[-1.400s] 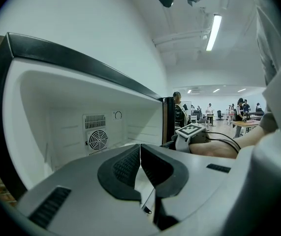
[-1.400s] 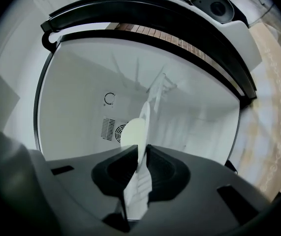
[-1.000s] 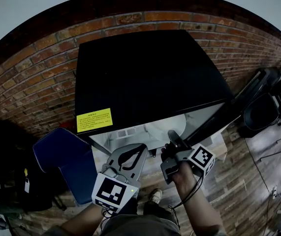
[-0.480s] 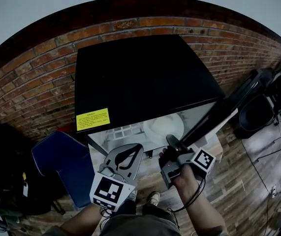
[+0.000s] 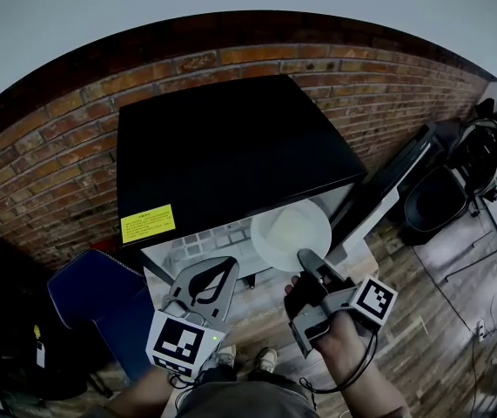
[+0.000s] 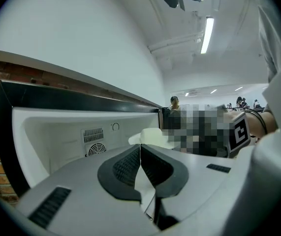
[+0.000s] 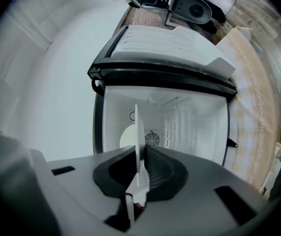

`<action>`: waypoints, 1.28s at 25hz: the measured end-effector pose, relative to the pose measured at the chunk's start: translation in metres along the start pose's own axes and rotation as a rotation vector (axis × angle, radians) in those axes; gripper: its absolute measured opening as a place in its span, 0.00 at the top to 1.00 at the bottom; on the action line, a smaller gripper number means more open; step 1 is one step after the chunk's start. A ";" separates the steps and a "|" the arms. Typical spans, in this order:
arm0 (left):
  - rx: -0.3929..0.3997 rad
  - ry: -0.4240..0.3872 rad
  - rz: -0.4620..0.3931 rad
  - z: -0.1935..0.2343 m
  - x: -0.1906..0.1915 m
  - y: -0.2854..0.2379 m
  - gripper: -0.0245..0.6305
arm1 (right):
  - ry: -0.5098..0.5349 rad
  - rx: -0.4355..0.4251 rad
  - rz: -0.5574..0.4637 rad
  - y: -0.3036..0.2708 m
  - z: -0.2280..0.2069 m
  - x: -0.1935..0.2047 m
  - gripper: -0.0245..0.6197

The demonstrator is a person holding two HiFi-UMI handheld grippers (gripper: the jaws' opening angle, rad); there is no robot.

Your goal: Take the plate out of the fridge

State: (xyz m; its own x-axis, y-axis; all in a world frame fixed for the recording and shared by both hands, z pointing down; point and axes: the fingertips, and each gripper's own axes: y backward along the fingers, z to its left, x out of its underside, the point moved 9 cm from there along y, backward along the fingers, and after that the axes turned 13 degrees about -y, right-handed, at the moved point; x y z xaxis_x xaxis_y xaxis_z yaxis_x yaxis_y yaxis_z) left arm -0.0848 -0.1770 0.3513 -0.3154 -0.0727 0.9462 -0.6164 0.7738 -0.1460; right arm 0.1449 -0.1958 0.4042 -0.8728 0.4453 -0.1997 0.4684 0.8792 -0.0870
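The right tongs [image 5: 307, 258] pinch the plate [image 5: 288, 230] by its rim, largely past the front edge of the fridge [image 5: 222, 146]. The left tongs [image 5: 218, 268] sit closed, empty. Drawing it fully clear seems all that's left.

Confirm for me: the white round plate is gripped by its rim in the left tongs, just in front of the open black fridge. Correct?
Not quite. The white round plate is gripped by its rim in the right tongs, not the left. The right gripper view shows it edge-on between the pads, while the left tongs are shut on nothing. It is just in front of the open black fridge.
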 end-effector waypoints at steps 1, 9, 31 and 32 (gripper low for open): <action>-0.001 -0.007 -0.011 0.000 -0.002 -0.001 0.93 | 0.003 -0.002 -0.007 0.005 0.003 -0.001 0.89; 0.075 -0.030 -0.050 -0.011 -0.016 -0.016 0.93 | -0.006 -0.036 -0.054 0.039 0.020 -0.006 0.89; 0.401 -0.086 -0.170 -0.089 -0.057 -0.098 0.93 | 0.019 -0.121 -0.396 0.158 0.034 -0.055 0.89; 0.416 -0.087 -0.171 -0.093 -0.059 -0.101 0.93 | 0.018 -0.118 -0.409 0.164 0.034 -0.056 0.89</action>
State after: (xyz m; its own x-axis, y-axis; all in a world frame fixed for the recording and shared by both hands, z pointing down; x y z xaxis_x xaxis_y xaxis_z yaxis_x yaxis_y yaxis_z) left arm 0.0634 -0.1923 0.3375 -0.2322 -0.2438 0.9416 -0.8966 0.4291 -0.1099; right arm 0.2755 -0.0825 0.3676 -0.9863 0.0574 -0.1546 0.0648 0.9970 -0.0432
